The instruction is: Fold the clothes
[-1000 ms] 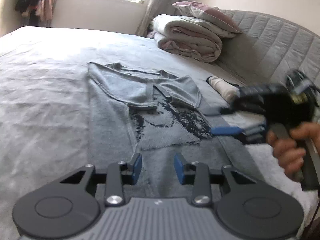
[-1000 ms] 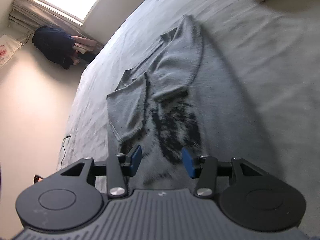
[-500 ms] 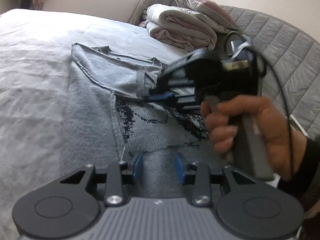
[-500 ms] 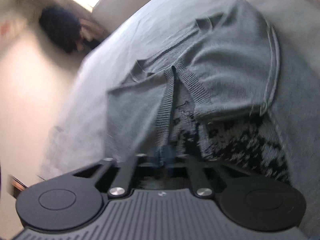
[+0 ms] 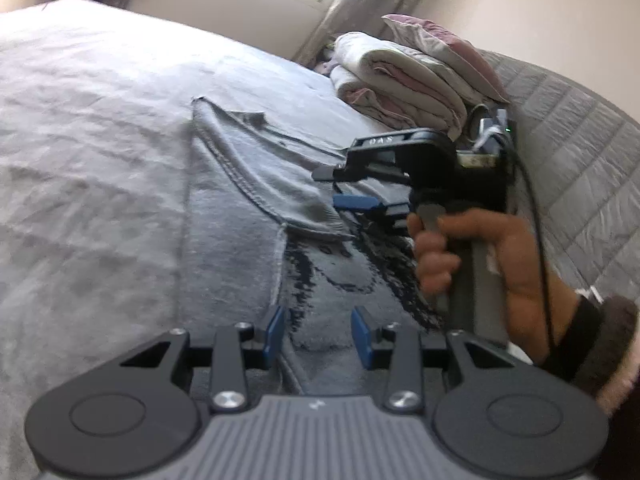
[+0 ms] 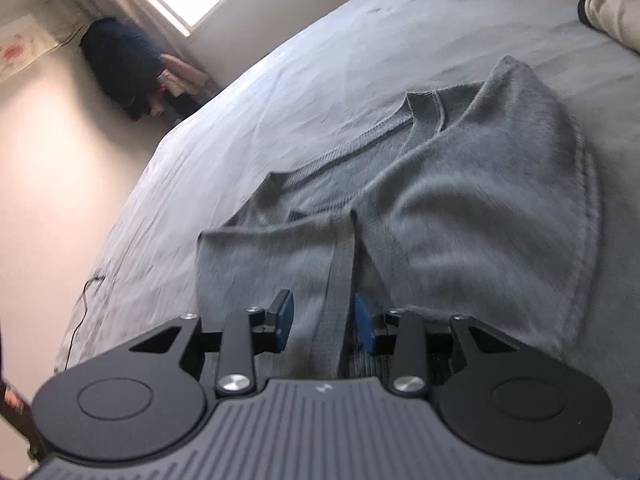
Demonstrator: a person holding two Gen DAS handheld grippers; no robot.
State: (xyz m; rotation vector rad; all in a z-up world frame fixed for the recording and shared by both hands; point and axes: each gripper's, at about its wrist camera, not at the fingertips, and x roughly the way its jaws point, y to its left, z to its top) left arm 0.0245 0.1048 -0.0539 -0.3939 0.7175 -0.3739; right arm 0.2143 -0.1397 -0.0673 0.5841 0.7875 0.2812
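Note:
A grey knitted sweater (image 5: pixel 240 248) with a dark pattern on its front lies flat on the bed, both sleeves folded in over the chest. My left gripper (image 5: pixel 316 334) hovers open over the sweater's lower part, with nothing between its blue pads. A hand (image 5: pixel 480 248) holds my right gripper (image 5: pixel 340 188) over the folded sleeves. In the right wrist view the right gripper (image 6: pixel 324 320) has its jaws opening. A ribbed sleeve cuff (image 6: pixel 340 272) lies under the gap, and the pads do not press on it.
The grey bed sheet (image 5: pixel 80 140) spreads wide to the left. A stack of folded bedding (image 5: pixel 400 76) sits at the quilted headboard (image 5: pixel 580 140). A rolled cream item (image 6: pixel 612 12) lies beyond the sweater. Dark clothes (image 6: pixel 120 64) hang in the corner by the window.
My right gripper came in from the right over the sweater to the folded sleeves, shut for a moment, and now stands apart. The left gripper shifted slightly and rolled.

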